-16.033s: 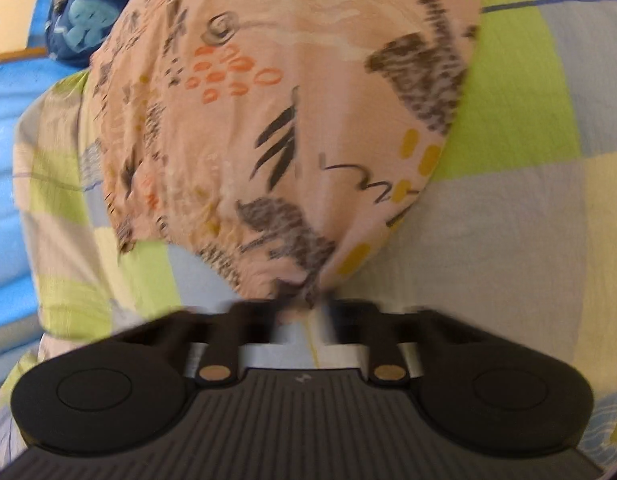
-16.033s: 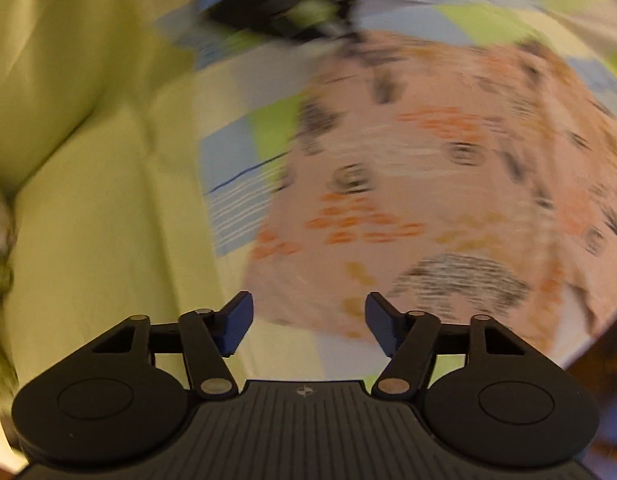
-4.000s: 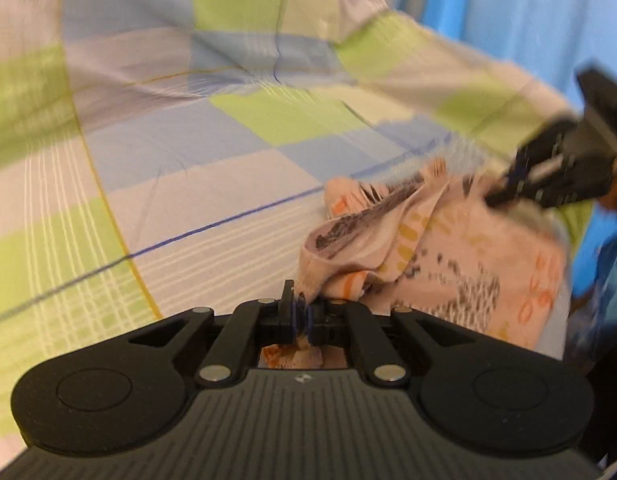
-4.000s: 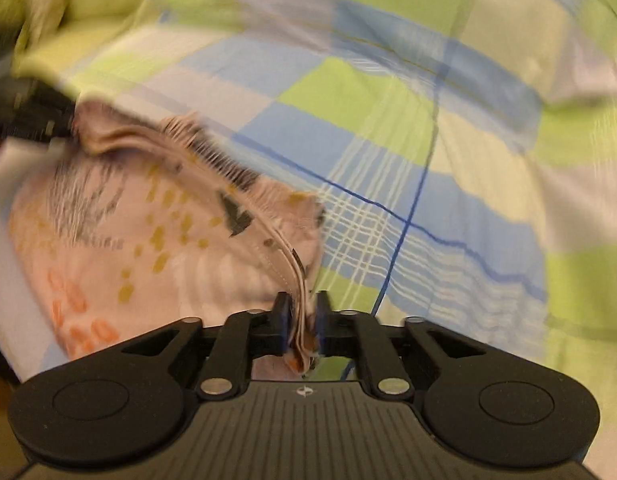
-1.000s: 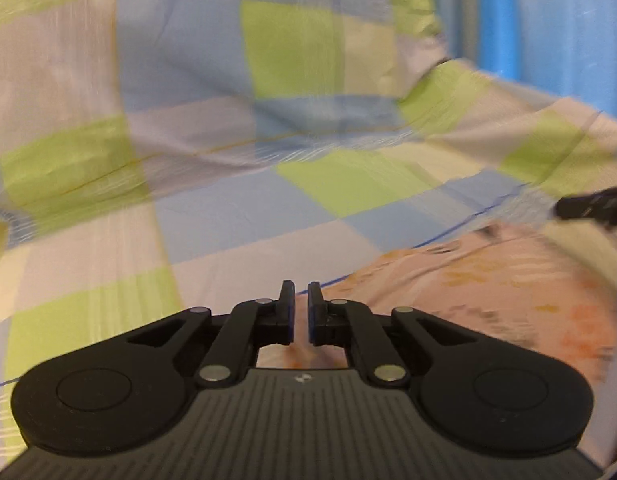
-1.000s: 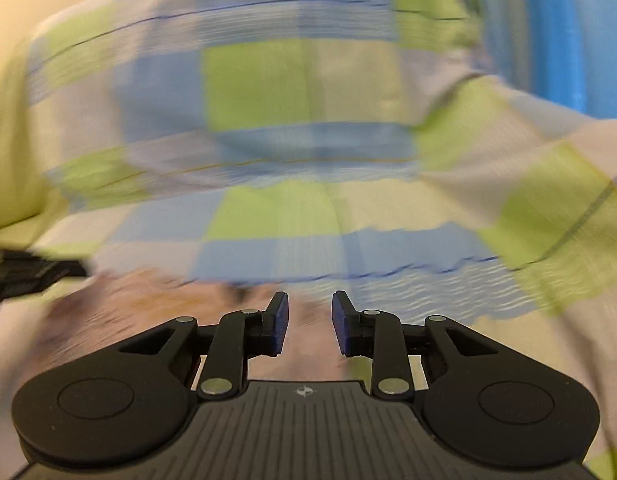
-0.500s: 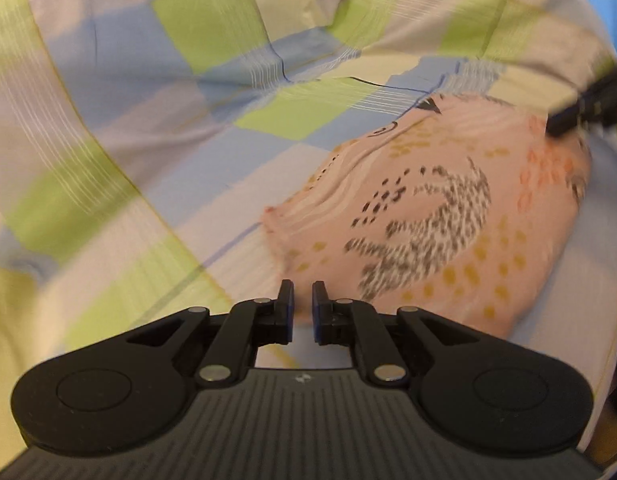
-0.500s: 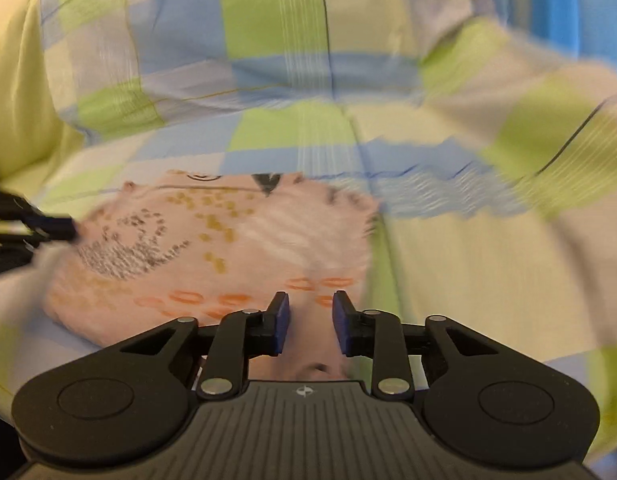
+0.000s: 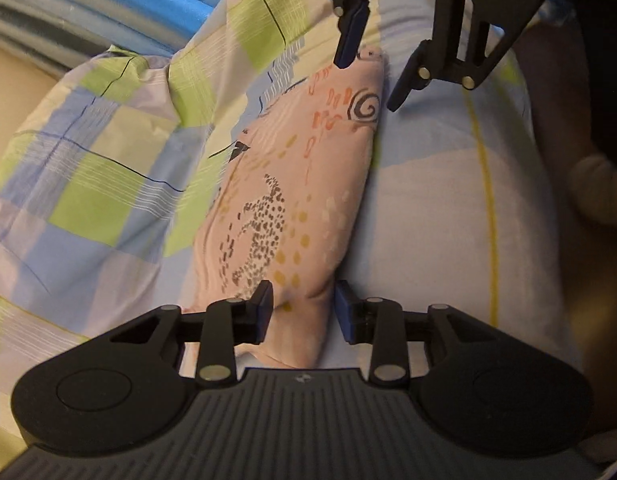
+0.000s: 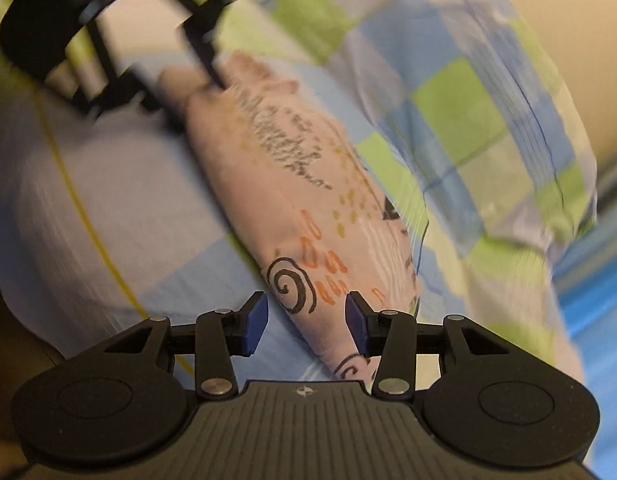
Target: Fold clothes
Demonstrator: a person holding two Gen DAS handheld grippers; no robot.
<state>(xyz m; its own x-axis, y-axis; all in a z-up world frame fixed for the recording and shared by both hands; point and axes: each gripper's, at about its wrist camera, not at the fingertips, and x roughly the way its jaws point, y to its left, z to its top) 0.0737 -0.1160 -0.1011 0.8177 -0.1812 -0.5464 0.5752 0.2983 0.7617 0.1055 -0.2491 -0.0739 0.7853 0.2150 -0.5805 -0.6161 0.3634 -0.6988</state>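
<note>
A pink patterned garment point(image 9: 292, 200) lies folded into a long narrow strip on the checked bedsheet point(image 9: 108, 168). My left gripper point(image 9: 304, 312) stands open over one end of the strip, its blue pads on either side of the cloth. At the far end, my right gripper point(image 9: 368, 76) hangs open above the spiral print. In the right wrist view the same garment point(image 10: 308, 184) runs away from my right gripper point(image 10: 306, 322), whose open fingers straddle its near end. The left gripper point(image 10: 180, 92) shows at the top left, blurred.
A checked pillow or bunched bedding point(image 9: 120, 92) rises to the left of the garment. A blue surface point(image 9: 120, 4) lies beyond the bed's edge. Pale sheet with a yellow line point(image 9: 486, 200) spreads to the right of the garment.
Both grippers have swung round to opposite ends of the folded garment and opened wider. The garment now looks like a narrow strip rather than a broad panel.
</note>
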